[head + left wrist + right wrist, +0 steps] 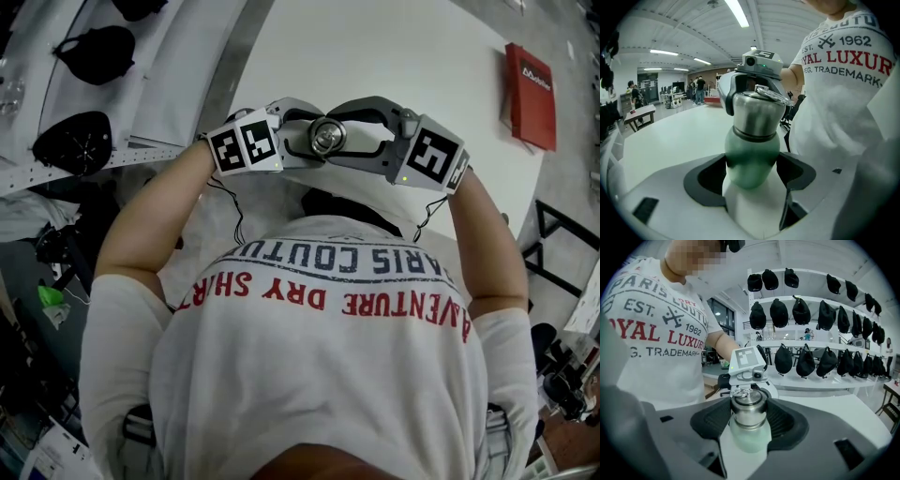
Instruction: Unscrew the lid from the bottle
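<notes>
The left gripper (pixel 751 177) clamps the green body of the bottle (pixel 752 157), likely to brace it against twisting. The right gripper (pixel 749 417) closes on the steel lid (pixel 326 137), so the 2 can turn against each other. The bottle is held in the air before the person's chest, near the table (pixel 394 56) edge. Its long axis is roughly upright, lid up.

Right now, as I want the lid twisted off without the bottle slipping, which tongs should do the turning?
Right. The right tongs grip the steel lid, so they can likely turn it at once. The left tongs clamp the green bottle lower down, well placed to steady it.
</notes>
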